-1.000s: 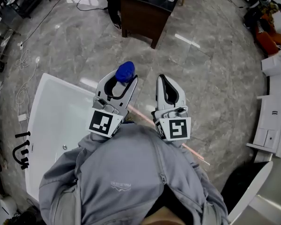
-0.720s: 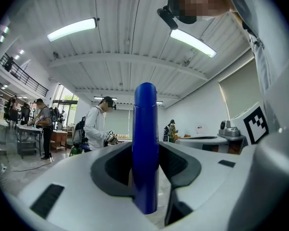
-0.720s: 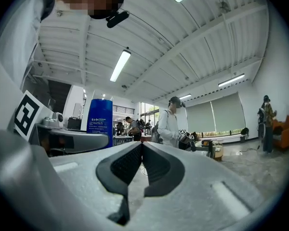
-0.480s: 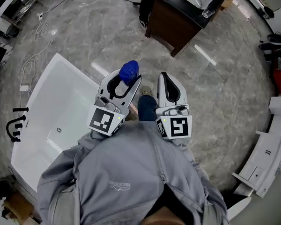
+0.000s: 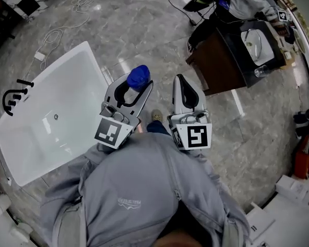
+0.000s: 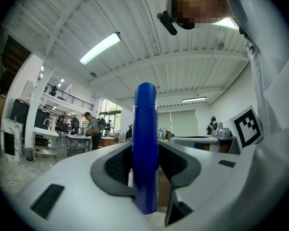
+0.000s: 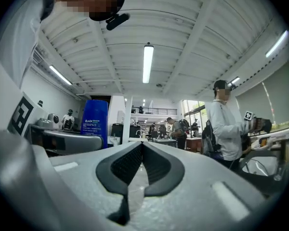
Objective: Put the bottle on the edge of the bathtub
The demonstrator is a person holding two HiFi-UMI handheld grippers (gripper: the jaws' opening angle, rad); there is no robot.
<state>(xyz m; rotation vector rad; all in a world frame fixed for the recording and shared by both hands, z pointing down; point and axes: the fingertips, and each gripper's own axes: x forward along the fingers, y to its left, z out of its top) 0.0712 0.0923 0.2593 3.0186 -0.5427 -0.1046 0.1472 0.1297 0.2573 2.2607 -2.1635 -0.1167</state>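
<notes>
The blue bottle point(image 5: 139, 77) stands upright between the jaws of my left gripper point(image 5: 135, 85), which is shut on it at chest height. In the left gripper view the bottle point(image 6: 145, 143) fills the gap between the dark pads point(image 6: 116, 165), which press on its sides. The white bathtub point(image 5: 95, 60) lies on the floor to the left of the left gripper and below it. Beside the left one, my right gripper point(image 5: 179, 81) is held up, its pads point(image 7: 130, 165) meeting with nothing between them. The right gripper view shows the bottle point(image 7: 94, 121) at its left.
A dark wooden vanity point(image 5: 221, 68) with a white basin stands at the upper right, a person point(image 5: 247, 1) behind it. A black tap fitting point(image 5: 13, 96) is at the tub's left end. Cables point(image 5: 56, 32) lie on the marble floor. White panels point(image 5: 293, 199) sit at the lower right.
The head view has swung round: the bathtub has moved up and left in the picture and the vanity to the right. Both grippers keep their pose, the bottle still gripped.
</notes>
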